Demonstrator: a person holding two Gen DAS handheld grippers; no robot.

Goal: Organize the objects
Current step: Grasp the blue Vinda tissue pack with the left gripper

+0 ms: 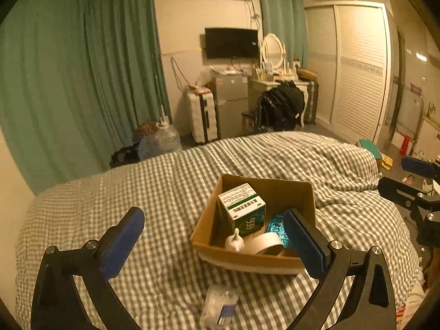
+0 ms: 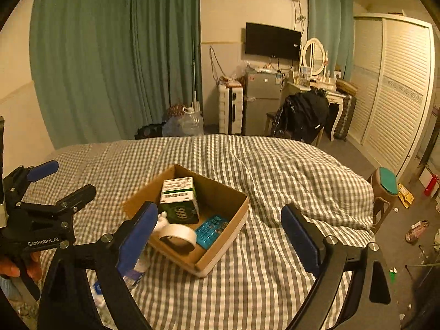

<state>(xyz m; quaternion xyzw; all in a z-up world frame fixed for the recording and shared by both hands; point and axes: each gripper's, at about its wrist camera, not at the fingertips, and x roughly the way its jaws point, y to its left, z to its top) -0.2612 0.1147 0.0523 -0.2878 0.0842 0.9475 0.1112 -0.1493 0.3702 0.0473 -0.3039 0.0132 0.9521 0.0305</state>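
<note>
An open cardboard box (image 1: 286, 189) (image 2: 228, 236) sits on the checked bed. Inside it are a green-and-white medicine carton (image 1: 242, 209) (image 2: 180, 200), a roll of white tape (image 1: 265, 243) (image 2: 177, 238), a teal blister pack (image 1: 276, 227) (image 2: 211, 231) and a small white bottle (image 1: 234, 240) (image 2: 162, 220). A clear plastic packet (image 1: 220, 306) (image 2: 134, 272) lies on the cover in front of the box. My left gripper (image 1: 214, 243) (image 2: 60, 181) hangs open above the packet. My right gripper (image 2: 217, 236) (image 1: 396, 176) is open over the box's right side, holding nothing.
The grey checked duvet (image 1: 137, 189) (image 2: 275, 165) is rumpled at the right. Past the bed stand a suitcase (image 2: 231, 110), a small fridge (image 2: 261, 101), a chair with a black coat (image 2: 302, 115) and a stool (image 2: 386, 189). A hand (image 2: 11, 269) holds the left gripper.
</note>
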